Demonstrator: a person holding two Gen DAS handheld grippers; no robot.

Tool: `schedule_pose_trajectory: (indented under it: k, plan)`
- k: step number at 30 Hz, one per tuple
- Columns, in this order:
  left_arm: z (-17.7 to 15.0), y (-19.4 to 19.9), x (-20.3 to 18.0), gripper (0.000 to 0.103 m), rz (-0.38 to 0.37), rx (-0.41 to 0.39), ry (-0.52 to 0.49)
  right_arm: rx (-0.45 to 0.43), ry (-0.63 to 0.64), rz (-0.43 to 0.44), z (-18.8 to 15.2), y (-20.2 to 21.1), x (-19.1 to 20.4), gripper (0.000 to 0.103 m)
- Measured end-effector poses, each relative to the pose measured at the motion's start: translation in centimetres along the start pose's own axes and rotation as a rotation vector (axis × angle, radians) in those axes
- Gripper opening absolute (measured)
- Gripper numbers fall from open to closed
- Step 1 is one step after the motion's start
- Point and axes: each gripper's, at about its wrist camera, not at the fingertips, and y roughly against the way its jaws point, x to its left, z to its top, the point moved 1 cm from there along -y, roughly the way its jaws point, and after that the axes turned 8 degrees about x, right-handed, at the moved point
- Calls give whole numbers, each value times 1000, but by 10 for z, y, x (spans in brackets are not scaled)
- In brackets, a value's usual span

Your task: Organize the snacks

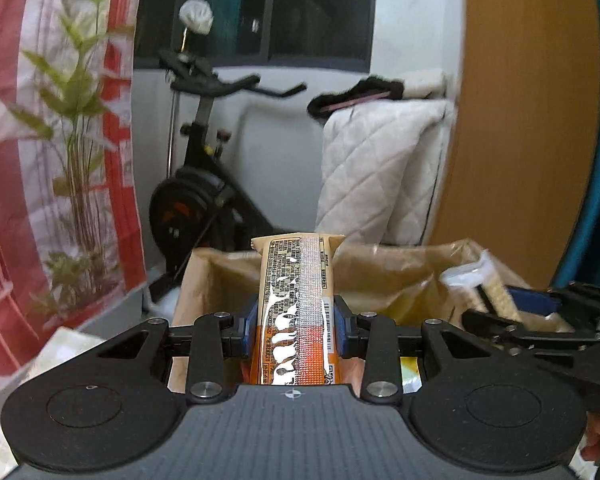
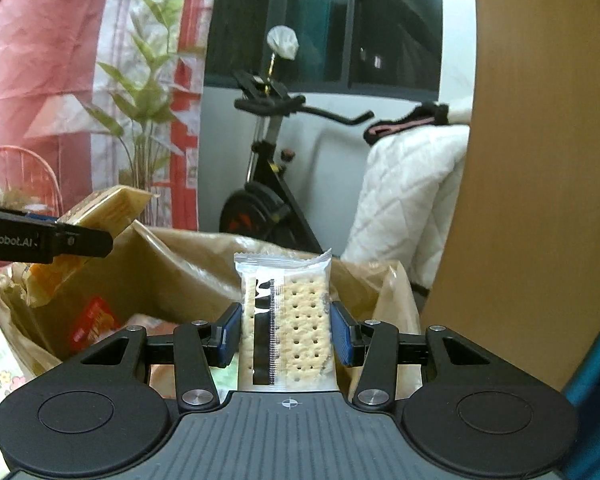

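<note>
- Between the blue pads of the left gripper [image 1: 296,330]: an orange-and-cream snack packet [image 1: 296,304], clamped at its lower half, standing upright with its printed back seam toward the camera and its crimped top edge rising past the fingertips.
- Between the blue pads of the right gripper [image 2: 287,332]: a clear-wrapped cracker pack [image 2: 288,320], pinched on both long sides, upright, its serrated top seal above the fingers; pale perforated crackers show through the film.
- Just beyond and below both grippers: an open brown paper bag [image 1: 380,276], its crumpled rim spreading to either side; the right wrist view shows a red-orange packet [image 2: 94,322] lying inside it, left of the right gripper.
- To the right of the left gripper, in its own view: the right gripper with its cracker pack, held over the bag's right edge.
- To the left of the right gripper, in its own view: the left gripper with the snack packet, tilted above the bag's left rim.
- Farther ahead: a black exercise bike [image 1: 208,184] against a white wall, with a white quilted cushion [image 1: 376,168] to its right.
- Far left: a green plant [image 1: 76,120] before a red-and-white curtain [image 1: 4,80].
- Far right: a curved wooden panel [image 1: 528,120].
</note>
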Motion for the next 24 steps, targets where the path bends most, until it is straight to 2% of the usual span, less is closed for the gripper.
schedule_pose_trajectory:
  k: [2,3,4,6,7,9,12,24]
  plan:
    - [-4,-3,4,39,4,20,3,6,-5,-3,-4,2,-2,45]
    - [-6,-1,9,45,9,22,4,5,-11,-8,-5,3,-3,50]
    - [-8,1,11,58,16,25,4,3,-18,-9,-6,7,-5,54]
    - [-7,7,16,73,28,23,8,-3,-47,2,-7,13,-8,73]
    - [-7,12,18,79,30,17,8,-5,-61,13,-6,16,-10,78]
    - [-5,20,20,88,38,8,-3,-13,-76,38,-6,25,-12,92]
    - [-5,37,22,90,53,-26,-23,-27,-92,57,-5,41,-14,102]
    - [-13,106,6,95,115,-101,-54,-83,-192,75,-8,107,-2,102]
